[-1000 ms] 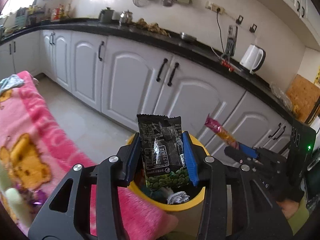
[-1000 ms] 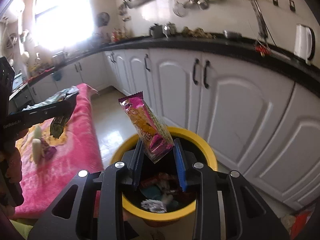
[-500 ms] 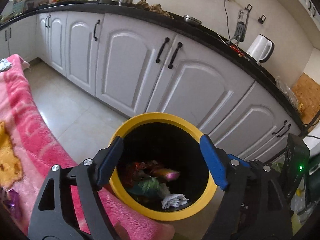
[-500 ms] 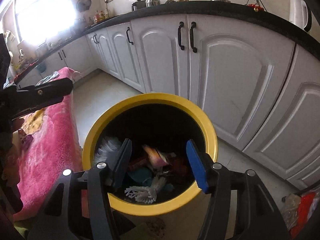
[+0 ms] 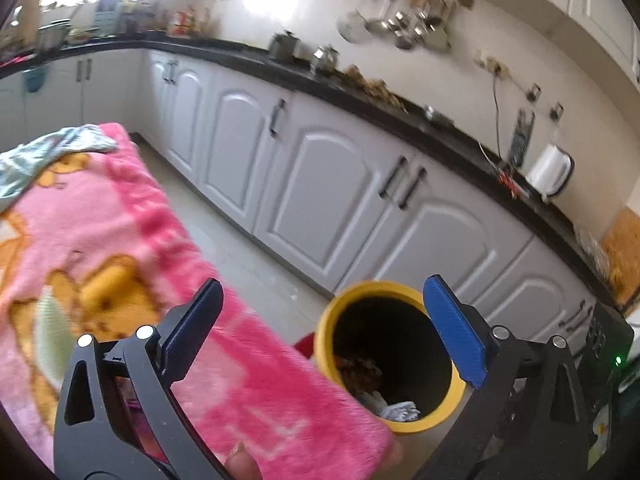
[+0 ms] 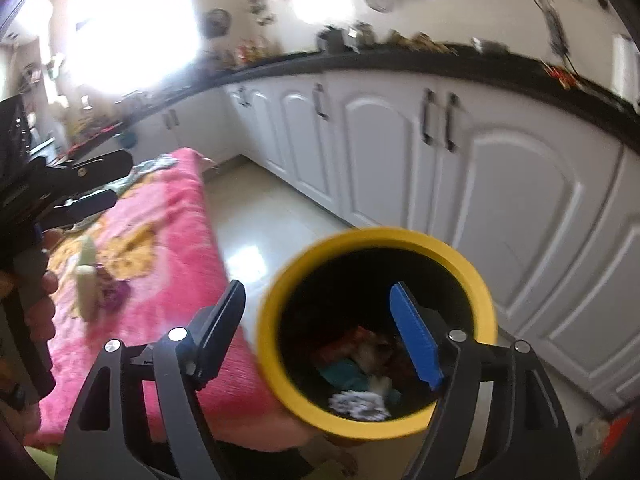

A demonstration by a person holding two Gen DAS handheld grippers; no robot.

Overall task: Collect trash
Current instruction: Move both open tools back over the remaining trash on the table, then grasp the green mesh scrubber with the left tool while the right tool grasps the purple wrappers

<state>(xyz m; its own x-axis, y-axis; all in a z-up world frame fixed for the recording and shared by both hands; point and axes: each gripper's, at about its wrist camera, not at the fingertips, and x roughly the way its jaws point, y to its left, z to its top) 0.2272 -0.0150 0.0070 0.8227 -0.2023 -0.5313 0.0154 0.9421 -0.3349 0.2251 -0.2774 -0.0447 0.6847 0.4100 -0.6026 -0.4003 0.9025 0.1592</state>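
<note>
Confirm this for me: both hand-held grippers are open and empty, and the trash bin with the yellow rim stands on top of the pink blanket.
One thing is wrong. The trash bin stands beside the pink blanket, off its edge, not on top of it; both wrist views show this. The rest holds: the left hand-held gripper and the right hand-held gripper have just been opening, with nothing between their jaws.

Left gripper [image 5: 322, 322] and right gripper [image 6: 318, 334], black frames, silver screws, blue-padded jaws
</note>
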